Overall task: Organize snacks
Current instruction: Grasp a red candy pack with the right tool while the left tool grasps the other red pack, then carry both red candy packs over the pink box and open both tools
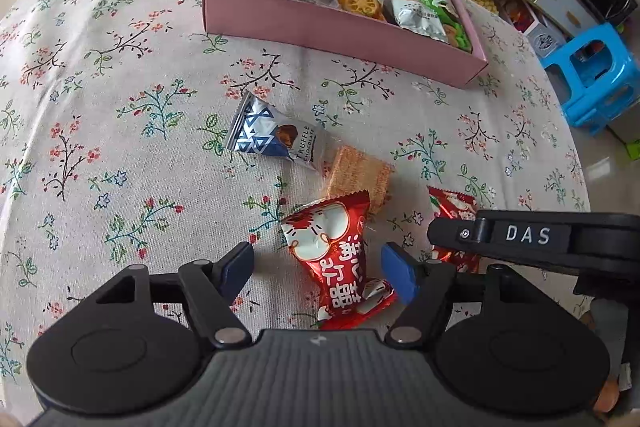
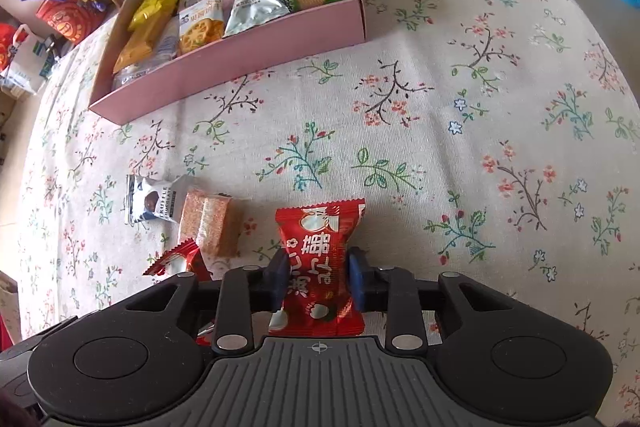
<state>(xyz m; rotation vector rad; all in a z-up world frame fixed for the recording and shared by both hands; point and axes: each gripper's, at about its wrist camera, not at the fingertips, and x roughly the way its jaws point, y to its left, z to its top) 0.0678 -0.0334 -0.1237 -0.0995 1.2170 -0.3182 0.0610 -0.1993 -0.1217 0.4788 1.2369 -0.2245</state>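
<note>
Left wrist view: the left gripper (image 1: 318, 269) sits low over the floral tablecloth (image 1: 120, 87), fingers spread wide around a red candy packet (image 1: 340, 263) without touching it. Right wrist view: the right gripper (image 2: 318, 281) is clamped on another red candy pack (image 2: 320, 259), with the pink snack box (image 2: 224, 63) well ahead.

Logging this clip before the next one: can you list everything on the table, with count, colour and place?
red candy packets: 2, red and white; one between the left gripper's fingers, one in the right gripper
truffle chocolate packet: 1, silver and blue; mid-table
wafer bar: 1, tan, clear wrap; touching the truffle packet
pink box: 1, pink; far side, holding about eight assorted snack packets
tablecloth: 1, floral cream; covers table
left gripper: open around a candy
right gripper: shut on the other candy
</note>
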